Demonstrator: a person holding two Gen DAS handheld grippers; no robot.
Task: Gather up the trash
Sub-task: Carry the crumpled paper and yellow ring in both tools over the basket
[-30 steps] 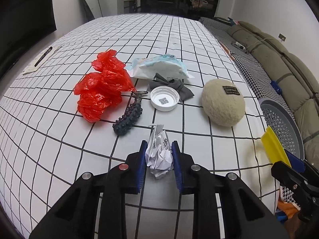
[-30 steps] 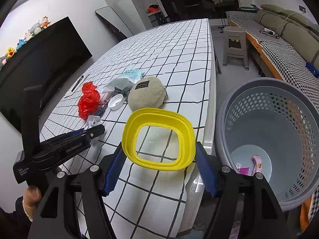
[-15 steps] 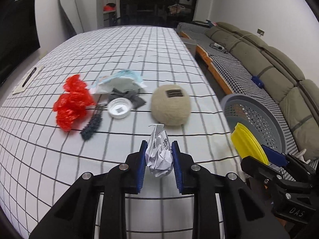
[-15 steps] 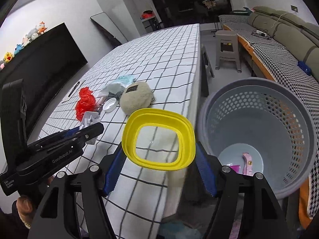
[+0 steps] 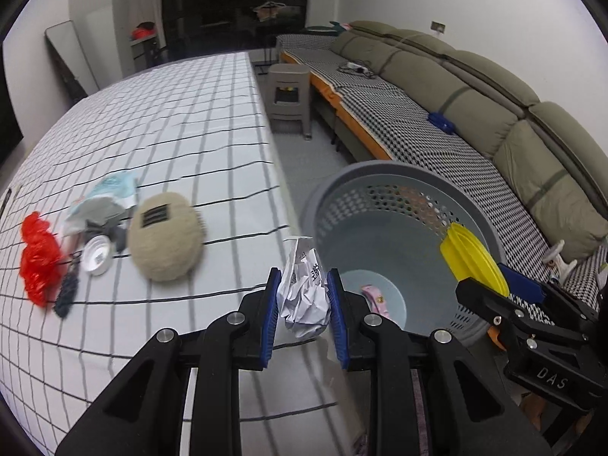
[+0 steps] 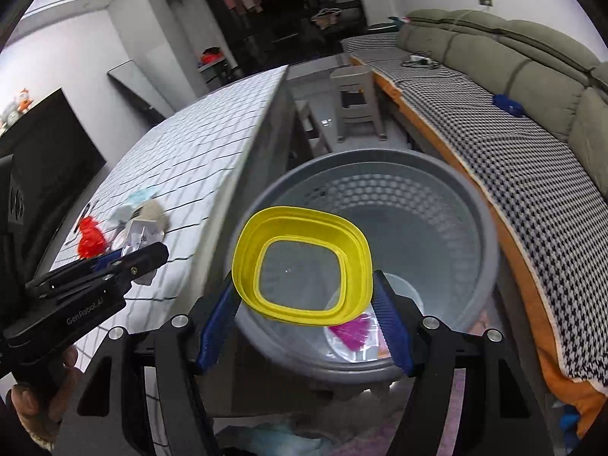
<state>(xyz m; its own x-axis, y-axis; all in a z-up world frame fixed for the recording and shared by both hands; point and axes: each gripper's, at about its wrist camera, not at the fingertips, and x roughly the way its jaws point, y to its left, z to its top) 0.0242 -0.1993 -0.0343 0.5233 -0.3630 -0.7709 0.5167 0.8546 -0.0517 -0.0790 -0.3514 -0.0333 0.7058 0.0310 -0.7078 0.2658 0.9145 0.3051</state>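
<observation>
Table (image 5: 159, 144) with grid-pattern cloth fills the left of both views; its long edge runs just beside the grey perforated basket (image 5: 380, 178), which stands on the floor between table and sofa (image 5: 494, 114). Grey stool (image 5: 288, 95) further back, near the table's edge. Basket holds a pink item (image 5: 374, 298) at the bottom.

Right gripper (image 6: 304, 306) hangs over the basket opening, jaws set wide and clamped on the edges of a yellow lid (image 6: 302, 264) with a clear centre; lid sits tilted, above the basket interior.

Left gripper (image 5: 304, 304) is at the table edge beside the basket rim, jaws narrow, pinching a crumpled paper ball (image 5: 304, 292).

Left on the table, grouped together: beige fuzzy pouch (image 5: 165, 237), red plastic bag (image 5: 38, 258), pale blue wrapper (image 5: 110, 193), white cap (image 5: 97, 260), dark knobbly item (image 5: 68, 290). Cap sits just beside the pouch; the dark item touches the red bag.
</observation>
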